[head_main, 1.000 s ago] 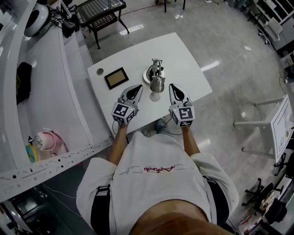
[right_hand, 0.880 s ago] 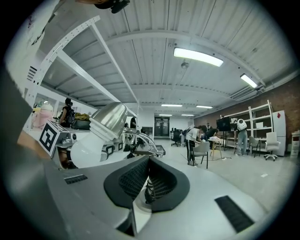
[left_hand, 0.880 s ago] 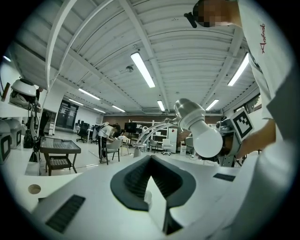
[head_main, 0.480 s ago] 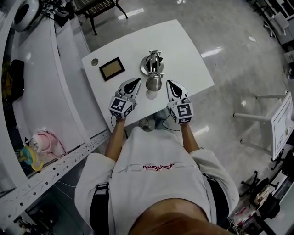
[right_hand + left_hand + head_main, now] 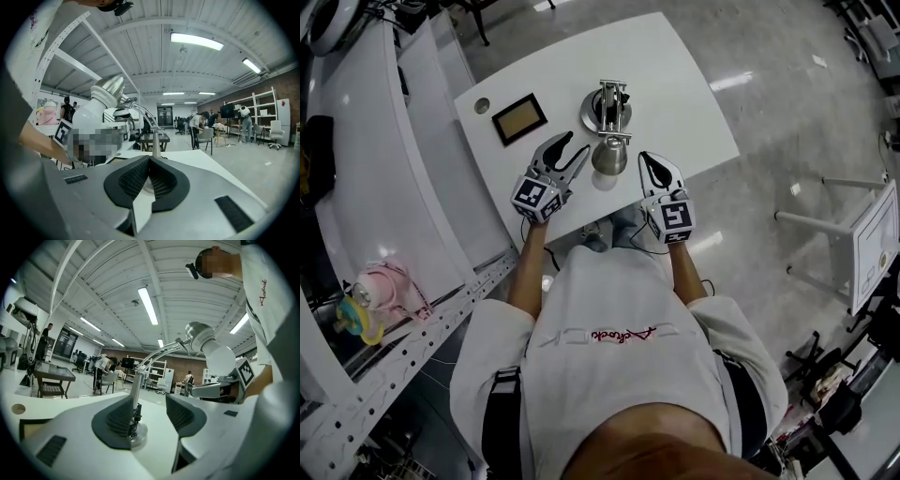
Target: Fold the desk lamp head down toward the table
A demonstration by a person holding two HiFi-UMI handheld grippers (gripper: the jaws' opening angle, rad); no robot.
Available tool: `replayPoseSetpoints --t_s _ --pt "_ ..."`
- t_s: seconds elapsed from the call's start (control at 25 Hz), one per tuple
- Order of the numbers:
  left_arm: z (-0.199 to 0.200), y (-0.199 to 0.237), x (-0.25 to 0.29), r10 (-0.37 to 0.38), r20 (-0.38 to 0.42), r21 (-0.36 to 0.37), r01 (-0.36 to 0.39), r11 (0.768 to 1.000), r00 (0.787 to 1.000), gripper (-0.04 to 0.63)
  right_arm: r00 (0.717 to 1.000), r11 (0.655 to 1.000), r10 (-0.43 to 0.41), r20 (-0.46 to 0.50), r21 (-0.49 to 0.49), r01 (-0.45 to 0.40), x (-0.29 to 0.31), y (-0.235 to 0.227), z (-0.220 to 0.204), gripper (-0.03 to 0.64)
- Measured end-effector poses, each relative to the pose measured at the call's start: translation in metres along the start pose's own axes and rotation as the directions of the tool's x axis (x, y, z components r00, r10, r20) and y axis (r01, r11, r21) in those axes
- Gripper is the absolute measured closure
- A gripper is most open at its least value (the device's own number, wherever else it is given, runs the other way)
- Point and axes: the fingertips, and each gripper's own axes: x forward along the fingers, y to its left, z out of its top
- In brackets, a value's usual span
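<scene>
Jaws of the left gripper (image 5: 575, 146) are opening, spread wide and gripping nothing. The desk lamp head (image 5: 609, 157) hangs just to their right, untouched. On the head's other side, the jaws of the right gripper (image 5: 646, 159) are pressed together, empty. Beyond both sets of jaws, the lamp base (image 5: 602, 111) stands on the white table (image 5: 675, 66).

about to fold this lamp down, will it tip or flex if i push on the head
Its arm looks like rigid metal rods, so it likely pivots at joints rather than bending. The head overhangs a small round base, so the desk lamp may tip toward you. The polished head could be slippery.
</scene>
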Motion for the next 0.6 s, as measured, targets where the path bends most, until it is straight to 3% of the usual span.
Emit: replayPoseSetpoints --t_s 0.04,0.6 --pt "-0.001 0.002 0.001 -0.005 -0.006 -0.002 0.005 1.000 1.000 0.365 1.000 1.000 -0.001 -0.002 0.000 0.001 0.000 0.000 0.000 0.593" --pt "-0.002 0.033 0.050 -0.054 -0.044 0.033 0.055 0.998 0.998 0.365 1.000 1.000 -0.015 -0.021 -0.003 0.015 0.004 -0.006 -0.003 0.593"
